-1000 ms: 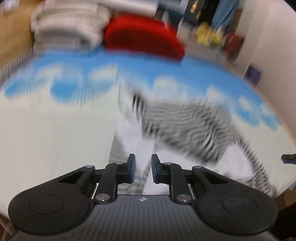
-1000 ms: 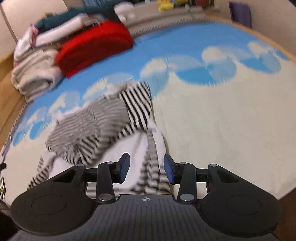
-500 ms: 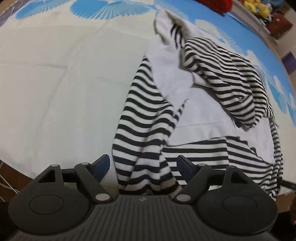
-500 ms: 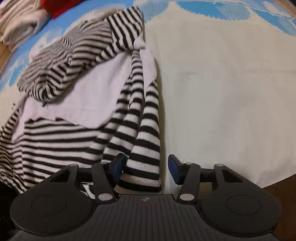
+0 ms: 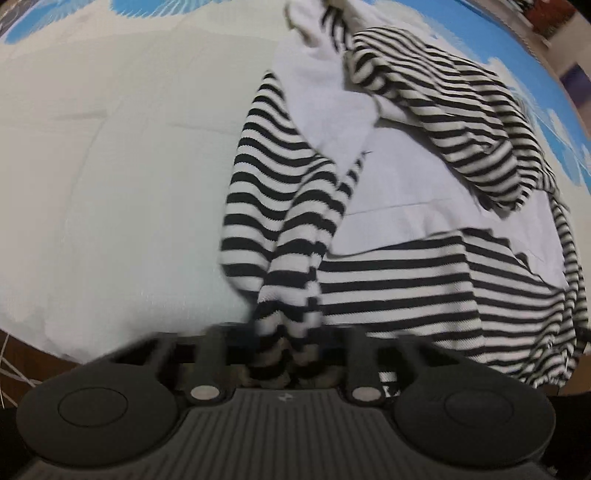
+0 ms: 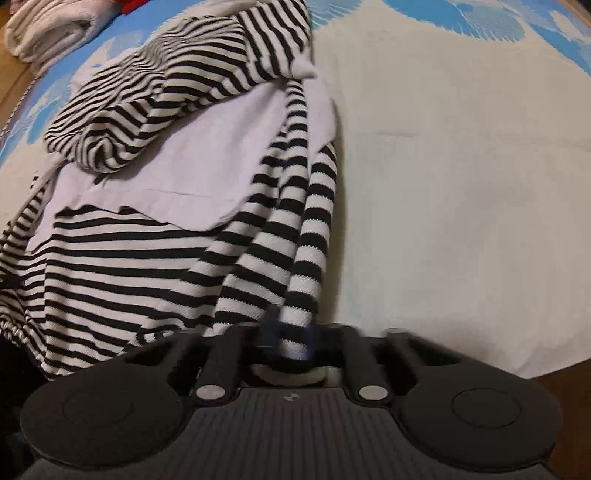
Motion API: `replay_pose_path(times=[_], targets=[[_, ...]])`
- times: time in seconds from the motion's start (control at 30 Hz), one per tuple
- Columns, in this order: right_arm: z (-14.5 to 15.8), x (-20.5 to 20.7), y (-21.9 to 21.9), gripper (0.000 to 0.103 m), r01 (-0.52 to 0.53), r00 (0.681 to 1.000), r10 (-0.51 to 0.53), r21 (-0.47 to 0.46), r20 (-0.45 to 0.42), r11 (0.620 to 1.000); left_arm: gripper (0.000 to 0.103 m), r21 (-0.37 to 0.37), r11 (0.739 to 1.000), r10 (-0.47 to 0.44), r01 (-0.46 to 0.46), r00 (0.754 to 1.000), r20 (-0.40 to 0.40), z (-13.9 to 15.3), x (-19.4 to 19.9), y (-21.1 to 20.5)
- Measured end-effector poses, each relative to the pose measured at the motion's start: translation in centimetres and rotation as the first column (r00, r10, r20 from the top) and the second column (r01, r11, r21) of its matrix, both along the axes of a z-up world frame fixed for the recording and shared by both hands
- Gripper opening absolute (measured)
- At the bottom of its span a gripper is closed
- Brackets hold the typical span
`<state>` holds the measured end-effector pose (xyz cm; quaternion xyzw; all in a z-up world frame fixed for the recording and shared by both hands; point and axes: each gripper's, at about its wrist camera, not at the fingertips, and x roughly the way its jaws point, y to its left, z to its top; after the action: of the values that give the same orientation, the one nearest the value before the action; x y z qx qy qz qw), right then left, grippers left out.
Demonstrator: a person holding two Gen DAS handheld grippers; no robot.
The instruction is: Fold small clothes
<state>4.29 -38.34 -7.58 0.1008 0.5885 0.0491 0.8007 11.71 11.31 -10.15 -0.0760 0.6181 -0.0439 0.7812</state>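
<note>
Knitwear first: a black-and-white striped top point(image 5: 424, 280) lies rumpled on the bed point(image 5: 110, 184), its pale lining turned out across the middle and one striped part bunched over the far side. Each near corner is pulled up into a taut, gathered rope of fabric. The left gripper point(image 5: 286, 343) has its jaws clenched on one bottom corner of the top, and the right gripper point(image 6: 291, 343) has its jaws clenched on the other; both are blurred, but cloth runs straight into the gap. Holding both corners this way probably serves to lift and shake the top flat before a fold. The knit looks soft, ribbed and stretchy, so it sags between grips. Under it the bedcover is cream with blue cloud shapes point(image 6: 491, 18) at the far edge. A folded pale towel point(image 6: 48, 33) sits near the far corner.
</note>
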Motion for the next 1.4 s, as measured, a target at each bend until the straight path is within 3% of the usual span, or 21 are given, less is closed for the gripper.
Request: replay_pose_path(times=[0.1,0.23,0.33,0.43,0.6,0.8,0.9,0.93,0.97,1.2,1.4], targets=[[1.2,-0.2,-0.1,0.001,-0.007,0.998,0.005,0.028,0.069,1.000,0.011,-0.009,1.000,-0.028,0.029,0.997,0.070,1.5,-0.6,-0.1],[2.8,-0.8,-1.8,0.001,0.075,0.987,-0.085,0.078,0.133,0.994,0.011,-0.050,0.998,-0.026,0.034,0.990,0.137,3.1,-1.4,0.2],[2.1,-0.7,-2.3,0.001,0.115,0.988,-0.119,0.048,0.094,0.992,0.015,-0.046,0.999,-0.010,0.014,0.997,0.081,2.2,-1.3,0.5],[0.8,-0.5,-1.6,0.004,0.087,0.996,-0.088,0.013,0.023,0.996,0.021,-0.004,1.000,-0.025,0.025,1.000,0.015,0.9,-1.3,0.4],[0.0,-0.2,-0.9,0.016,0.070,0.997,-0.071,-0.034,-0.023,0.997,0.031,0.011,0.999,-0.043,0.043,0.999,0.005,0.8,-1.5,0.2],[-0.4,-0.1,-0.5,0.016,0.055,0.998,-0.056,-0.042,-0.030,0.998,0.030,0.012,0.999,-0.045,0.045,0.999,0.003,0.7,-1.4,0.2],[-0.4,-0.3,-0.2,0.014,0.032,0.999,-0.033,-0.045,-0.027,0.998,0.017,0.006,0.998,-0.057,0.057,0.998,0.019,0.7,-1.3,-0.2],[-0.3,-0.3,-0.2,0.007,0.027,0.999,-0.028,-0.046,-0.021,0.999,0.014,0.003,0.998,-0.060,0.060,0.998,0.026,0.8,-1.3,-0.3],[-0.1,-0.2,-0.1,0.002,0.026,1.000,-0.026,-0.041,-0.010,0.999,0.013,-0.001,0.998,-0.062,0.062,0.998,0.034,0.9,-1.3,-0.3],[3.0,-0.3,-1.3,0.001,0.068,0.986,-0.077,0.068,0.150,0.995,0.009,-0.070,0.995,-0.062,0.072,0.990,0.130,3.2,-1.8,-0.2],[8.4,-1.3,-3.6,0.001,0.060,0.924,-0.128,0.195,0.360,0.979,0.009,-0.147,0.986,-0.043,0.080,0.971,0.235,7.7,-2.8,0.6]])
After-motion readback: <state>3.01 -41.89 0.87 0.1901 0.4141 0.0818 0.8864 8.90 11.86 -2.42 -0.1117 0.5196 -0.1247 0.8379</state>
